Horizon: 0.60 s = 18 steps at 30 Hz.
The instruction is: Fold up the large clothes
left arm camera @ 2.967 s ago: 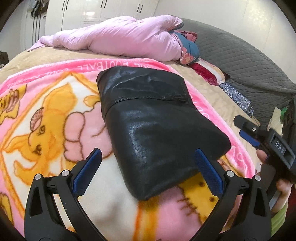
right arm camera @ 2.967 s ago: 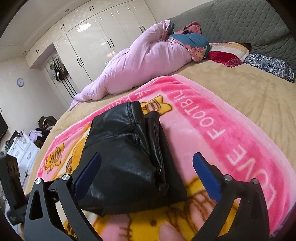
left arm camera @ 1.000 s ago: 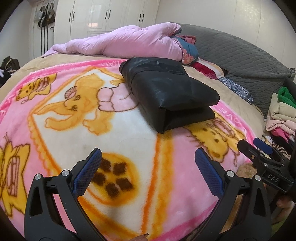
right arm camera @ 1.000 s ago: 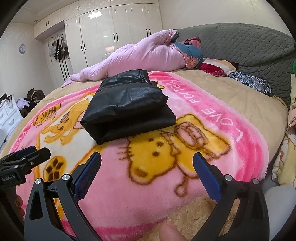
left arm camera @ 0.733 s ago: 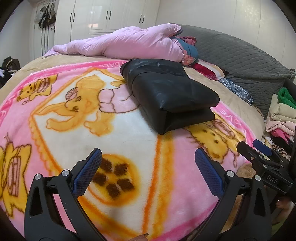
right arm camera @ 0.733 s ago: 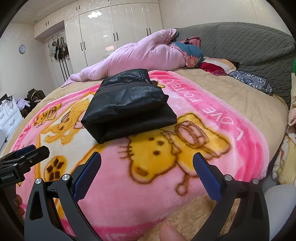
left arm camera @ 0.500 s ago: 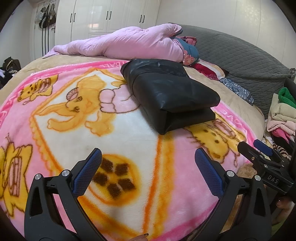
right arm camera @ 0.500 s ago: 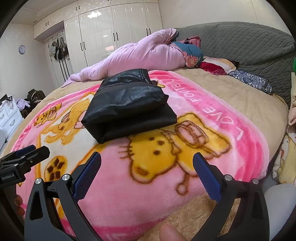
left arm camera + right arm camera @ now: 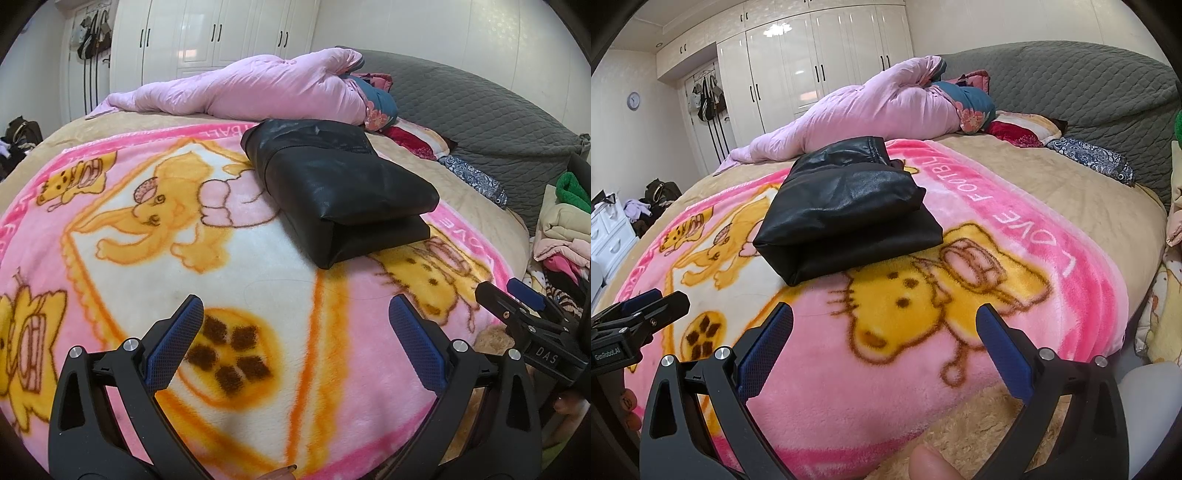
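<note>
One folded black leather garment (image 9: 343, 184) lies on one pink cartoon blanket (image 9: 236, 266). Behind the garment lies one bunched pink quilt (image 9: 258, 92), with one teal floral pillow (image 9: 380, 107) at its end. Beside that pillow sit one red-and-cream striped cushion (image 9: 417, 142) and one blue patterned cloth (image 9: 472, 179). Two grippers are in view, both near the blanket's front edge: the left gripper (image 9: 295, 339) and the right gripper (image 9: 884, 339), each with two blue-padded fingers spread apart. One wall clock (image 9: 634, 100) hangs far left of the garment.
</note>
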### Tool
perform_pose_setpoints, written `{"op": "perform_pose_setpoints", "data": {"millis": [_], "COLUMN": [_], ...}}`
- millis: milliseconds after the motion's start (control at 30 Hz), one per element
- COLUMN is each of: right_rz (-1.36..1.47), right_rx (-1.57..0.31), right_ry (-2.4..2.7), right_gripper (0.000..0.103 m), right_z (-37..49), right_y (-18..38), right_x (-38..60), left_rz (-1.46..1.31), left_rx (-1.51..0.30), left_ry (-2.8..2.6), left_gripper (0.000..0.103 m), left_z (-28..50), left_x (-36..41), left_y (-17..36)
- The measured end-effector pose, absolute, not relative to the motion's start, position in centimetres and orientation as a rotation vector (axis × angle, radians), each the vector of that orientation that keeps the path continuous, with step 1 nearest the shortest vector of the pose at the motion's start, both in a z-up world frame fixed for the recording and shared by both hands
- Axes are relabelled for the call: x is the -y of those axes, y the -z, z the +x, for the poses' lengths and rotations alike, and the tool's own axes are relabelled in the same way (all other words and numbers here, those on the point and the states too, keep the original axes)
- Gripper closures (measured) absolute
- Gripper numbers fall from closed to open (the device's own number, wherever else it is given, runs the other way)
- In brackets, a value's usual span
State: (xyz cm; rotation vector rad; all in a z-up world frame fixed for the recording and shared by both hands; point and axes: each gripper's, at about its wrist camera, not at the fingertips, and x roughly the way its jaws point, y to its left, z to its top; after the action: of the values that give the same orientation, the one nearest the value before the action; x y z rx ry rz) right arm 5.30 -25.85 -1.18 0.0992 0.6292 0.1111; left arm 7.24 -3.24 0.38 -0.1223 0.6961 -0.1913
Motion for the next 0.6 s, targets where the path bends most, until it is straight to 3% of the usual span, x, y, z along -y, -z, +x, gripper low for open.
{"op": "perform_pose_setpoints", "data": {"millis": [600], "right_rz": [0.101], "right_rx": [-0.635], "right_ry": [-0.110], "right_gripper": [0.004], "right_z": [5.13], "right_y": [1.09], "right_x": [25.86], "left_rz": [-0.119], "left_rx": [-0.701], "left_ry": [0.190], "left_gripper": [0.009], "left_z": [7.21], "left_x": [3.05], "left_y": [-0.68]}}
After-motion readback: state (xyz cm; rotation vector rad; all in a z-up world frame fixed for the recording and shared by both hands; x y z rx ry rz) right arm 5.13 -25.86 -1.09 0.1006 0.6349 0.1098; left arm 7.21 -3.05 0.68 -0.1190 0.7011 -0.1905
